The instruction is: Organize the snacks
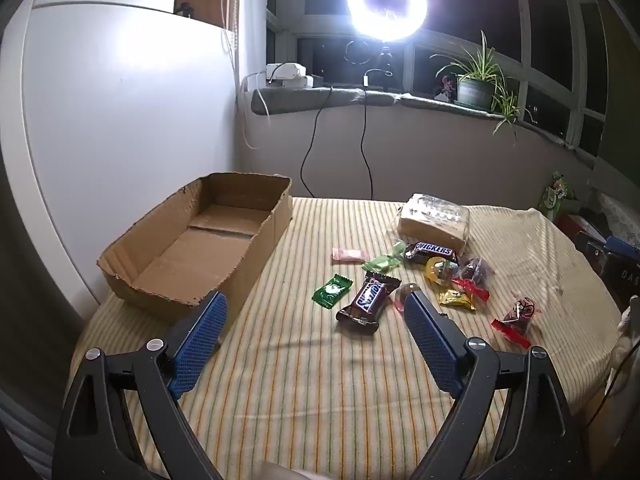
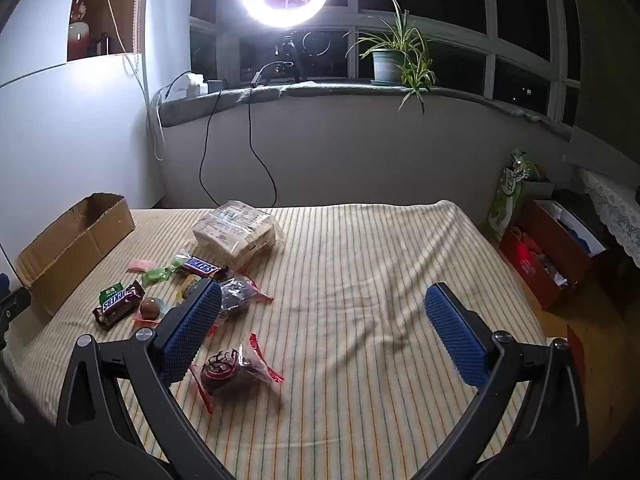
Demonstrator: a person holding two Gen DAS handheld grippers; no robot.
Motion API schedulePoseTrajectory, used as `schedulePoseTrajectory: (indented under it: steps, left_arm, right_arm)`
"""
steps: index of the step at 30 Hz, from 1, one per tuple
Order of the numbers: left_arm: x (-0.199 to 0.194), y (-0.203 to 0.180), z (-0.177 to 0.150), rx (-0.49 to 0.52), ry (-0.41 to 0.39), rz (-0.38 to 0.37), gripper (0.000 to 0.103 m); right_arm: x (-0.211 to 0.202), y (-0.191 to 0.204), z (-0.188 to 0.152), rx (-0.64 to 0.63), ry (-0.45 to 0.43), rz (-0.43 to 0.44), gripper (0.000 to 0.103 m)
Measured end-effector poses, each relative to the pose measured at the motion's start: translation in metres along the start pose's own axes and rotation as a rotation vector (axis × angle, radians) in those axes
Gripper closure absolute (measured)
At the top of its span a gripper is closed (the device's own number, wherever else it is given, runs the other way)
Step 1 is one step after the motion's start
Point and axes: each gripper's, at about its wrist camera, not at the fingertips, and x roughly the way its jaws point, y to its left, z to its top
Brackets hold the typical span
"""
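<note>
1. The left tool (image 1: pixel 316 312) stood wide open, gripping nothing.
2. The right tool (image 2: pixel 322 300) also gaped empty.
3. Snacks (image 1: pixel 368 300) lay scattered on the counter (image 1: pixel 304 380) beside an empty cardboard box (image 1: pixel 200 240).

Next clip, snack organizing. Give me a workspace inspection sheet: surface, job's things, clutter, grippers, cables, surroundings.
Surface: striped cloth, wrinkled toward its right side.
Job's things: empty cardboard box at left; loose snacks beside it, including two Snickers bars, a green candy, a yellow candy, a pink candy, a clear-wrapped packet and a red-edged wrapped sweet.
Clutter: nothing seen on the cloth besides snacks.
Grippers: left gripper open, empty; right gripper open, empty.
Cables: two black cables hang from the sill.
Surroundings: ring light, potted plant, dark windows, a red box on the floor.
</note>
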Motion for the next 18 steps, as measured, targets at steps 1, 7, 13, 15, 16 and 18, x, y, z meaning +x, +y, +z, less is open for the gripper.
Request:
schedulePoseTrajectory:
  steps: [1,7,13,15,16,18]
  left_arm:
    - [-0.001,0.000,0.000,0.003,0.001,-0.004,0.012]
    - [0.000,0.000,0.007,-0.004,0.013,-0.003,0.012]
    - [0.000,-0.002,0.010,-0.008,0.002,-0.007,0.012]
    - [-0.002,-0.004,0.015,-0.002,0.001,-0.010,0.012]
    - [-0.002,-0.004,0.015,-0.001,0.001,-0.010,0.012]
    - [-0.001,-0.004,0.018,0.000,0.004,-0.010,0.012]
  right_arm:
    - [0.000,0.004,0.000,-0.001,-0.002,0.000,0.000]
    - [-0.003,-0.004,0.003,0.014,0.008,0.017,0.000]
    - [-0.003,0.005,0.013,-0.030,0.017,0.001,0.000]
    - [-0.003,0.004,0.015,-0.027,0.015,0.002,0.000]
    - [-0.002,0.004,0.016,-0.024,0.014,0.004,0.000]
    - [0.000,0.003,0.018,-0.019,0.015,0.008,0.000]
